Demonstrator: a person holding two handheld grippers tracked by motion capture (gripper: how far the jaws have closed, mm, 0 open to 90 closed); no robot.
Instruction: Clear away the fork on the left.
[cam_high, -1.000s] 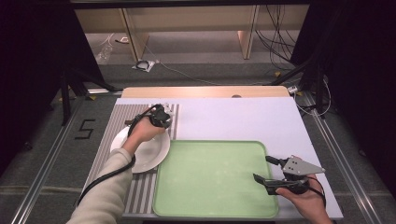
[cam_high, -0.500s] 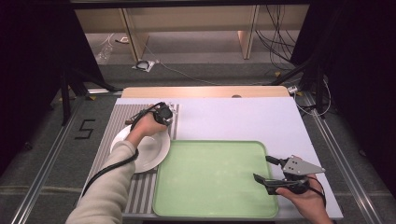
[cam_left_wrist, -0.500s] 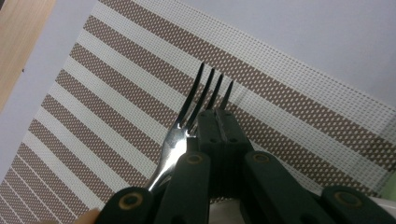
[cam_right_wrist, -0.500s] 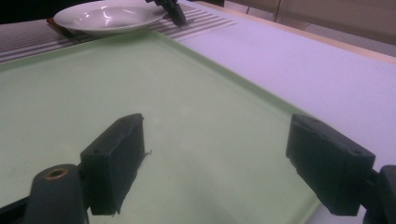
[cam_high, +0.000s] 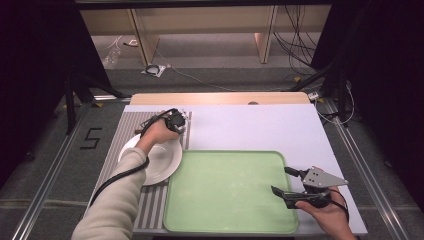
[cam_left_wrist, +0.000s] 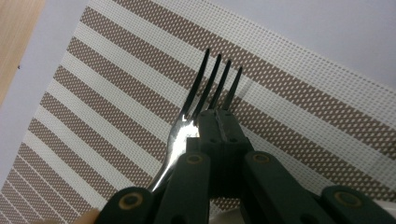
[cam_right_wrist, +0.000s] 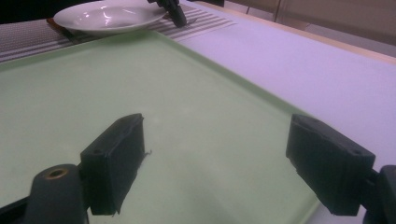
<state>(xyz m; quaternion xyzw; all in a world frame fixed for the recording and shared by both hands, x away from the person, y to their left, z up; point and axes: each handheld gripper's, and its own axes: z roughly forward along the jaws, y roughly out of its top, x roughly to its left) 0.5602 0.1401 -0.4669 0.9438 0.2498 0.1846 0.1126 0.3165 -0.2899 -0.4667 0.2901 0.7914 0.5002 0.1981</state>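
My left gripper (cam_high: 177, 122) hangs over the far end of a striped placemat (cam_high: 129, 131), just beyond a white plate (cam_high: 159, 161). In the left gripper view its jaws (cam_left_wrist: 219, 122) are shut on a metal fork (cam_left_wrist: 211, 86) at the neck, tines pointing away over the placemat (cam_left_wrist: 107, 93). A pale green tray (cam_high: 230, 195) lies empty beside the plate. My right gripper (cam_high: 287, 181) rests open at the tray's right edge. In the right gripper view its jaws (cam_right_wrist: 219, 163) stand wide apart above the tray (cam_right_wrist: 70, 84), with nothing between them.
A white sheet (cam_high: 260, 127) covers the table to the right of the mat and beyond the tray. The plate (cam_right_wrist: 107, 16) and the left gripper (cam_right_wrist: 175, 14) show far off in the right gripper view. Cables and wooden frames lie on the floor behind the table.
The left hand with the fork has shifted slightly toward the far end of the placemat. The right hand has stayed put.
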